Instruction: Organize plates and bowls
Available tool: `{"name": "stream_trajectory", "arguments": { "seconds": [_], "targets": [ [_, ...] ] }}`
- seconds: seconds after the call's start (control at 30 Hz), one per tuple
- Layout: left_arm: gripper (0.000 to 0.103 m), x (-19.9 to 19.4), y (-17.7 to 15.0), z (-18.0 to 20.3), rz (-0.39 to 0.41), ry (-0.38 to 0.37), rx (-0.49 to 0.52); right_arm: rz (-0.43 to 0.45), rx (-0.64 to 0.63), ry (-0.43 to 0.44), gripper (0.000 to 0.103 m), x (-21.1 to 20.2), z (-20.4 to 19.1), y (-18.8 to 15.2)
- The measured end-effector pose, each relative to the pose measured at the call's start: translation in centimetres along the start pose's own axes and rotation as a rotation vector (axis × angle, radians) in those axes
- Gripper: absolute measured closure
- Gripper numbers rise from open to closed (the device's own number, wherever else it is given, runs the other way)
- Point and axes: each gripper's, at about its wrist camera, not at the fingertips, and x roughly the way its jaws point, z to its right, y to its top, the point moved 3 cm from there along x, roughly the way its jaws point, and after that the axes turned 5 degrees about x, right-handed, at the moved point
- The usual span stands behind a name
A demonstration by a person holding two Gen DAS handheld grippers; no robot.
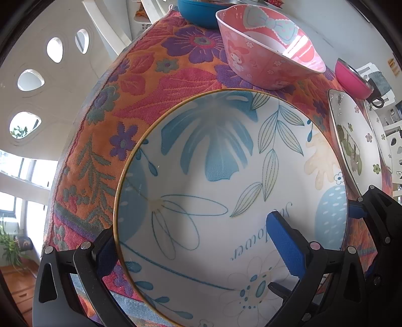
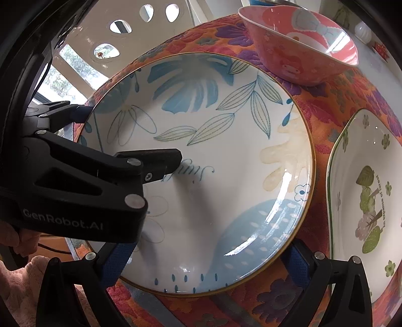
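The blue-leaf plate (image 2: 213, 161) lies alone on the surface, unstacked; left gripper (image 1: 198, 249) straddles its rim unclamped, right gripper (image 2: 206, 261) wide open, empty.

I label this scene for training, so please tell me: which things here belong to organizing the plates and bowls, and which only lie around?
Belonging to the job:
- blue leaf plate
- pink cartoon bowl
- green-rimmed plate
- blue bowl
- magenta bowl

Only lying around:
- floral tablecloth
- white chair

A white round plate (image 1: 226, 191) is edged in gold and printed with blue leaves; the pink bowl (image 1: 268, 50) (cartoon-printed) is set on an orange floral tablecloth (image 1: 150, 83).
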Motion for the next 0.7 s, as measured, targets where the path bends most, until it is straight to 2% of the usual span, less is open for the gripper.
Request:
{"name": "stream_trajectory", "arguments": {
  "seconds": [0.23, 0.3, 0.53, 0.63, 0.7],
  "targets": [
    [0.0, 0.0, -0.3, 0.5, 0.0, -0.002, 0.0, -0.021, -0.003, 0.001, 0.0, 0.3, -0.5, 0.5],
    [0.0, -0.1, 0.2, -0.4, -0.003, -0.007, -0.003, -0.025, -0.005, 0.009, 0.0, 0.3, -0.5, 0.4],
    [0.0, -0.1, 0.2, -0.5, -0.014, 0.0, -0.03, -0.051, 0.029, 0.052, 0.0, -0.7, 1.0, -1.0],
    [0.0, -0.2, 0.2, -0.4, -0.037, 0.008, -0.047, -0.072, 0.073, 0.088, 0.0, -1.4, 1.9, -1.8],
    [0.0, -0.1, 0.2, -0.5, -0.085, 0.011, -0.069, -0.09, 0.121, 0.131, 0.0, -2.0, 2.8, -2.5]
  ]
}}
